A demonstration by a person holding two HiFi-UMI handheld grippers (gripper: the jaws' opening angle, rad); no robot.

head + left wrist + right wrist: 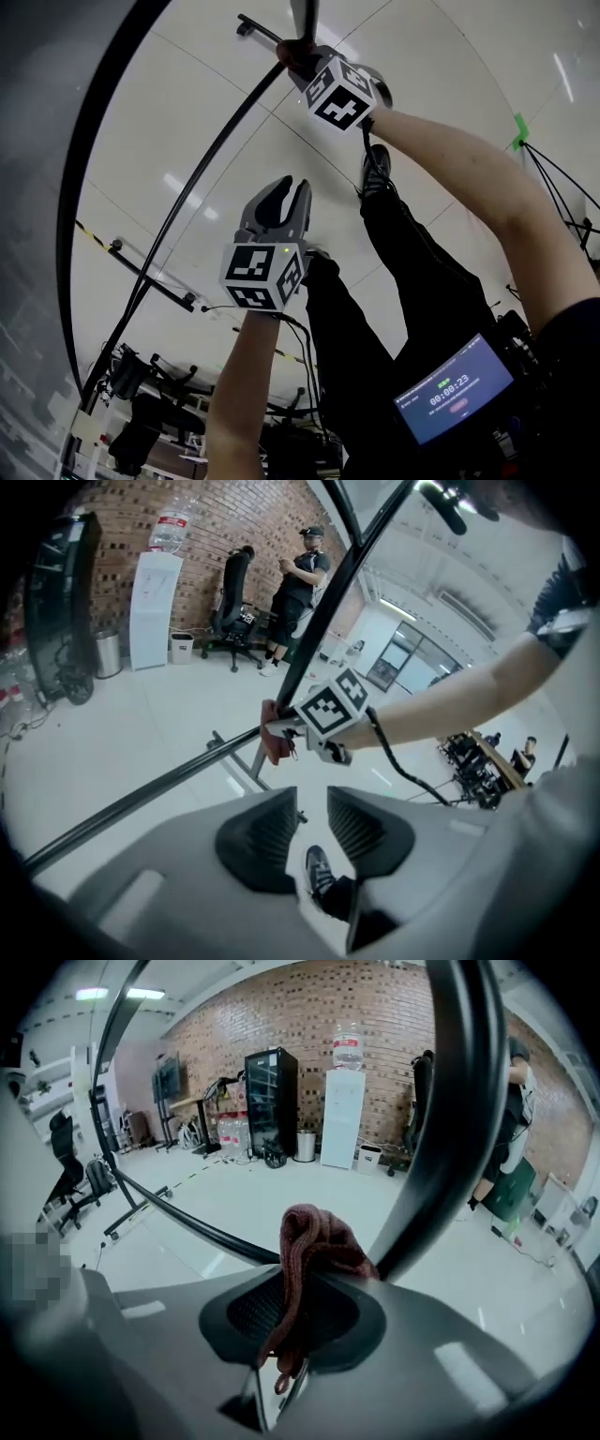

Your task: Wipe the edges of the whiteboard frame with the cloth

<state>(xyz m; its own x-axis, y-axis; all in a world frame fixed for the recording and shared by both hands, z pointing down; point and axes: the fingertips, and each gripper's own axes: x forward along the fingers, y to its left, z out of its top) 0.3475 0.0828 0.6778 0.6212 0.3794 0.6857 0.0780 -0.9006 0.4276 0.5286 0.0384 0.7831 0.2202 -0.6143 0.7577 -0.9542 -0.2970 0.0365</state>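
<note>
Head view: the black whiteboard frame (pixel 202 178) arcs across the pale floor. The right gripper (pixel 289 54) meets it at the top, and the left gripper (pixel 292 187) hangs free beside a trousered leg (pixel 412 272). Left gripper view: jaws slightly apart, nothing between them; behind, a water dispenser (pixel 157 602) carries a bottle (pixel 172 532), with a bin (pixel 108 653) beside it. Right gripper view: jaws clenched on the red cloth (pixel 305 1251), which lies against the frame
</note>
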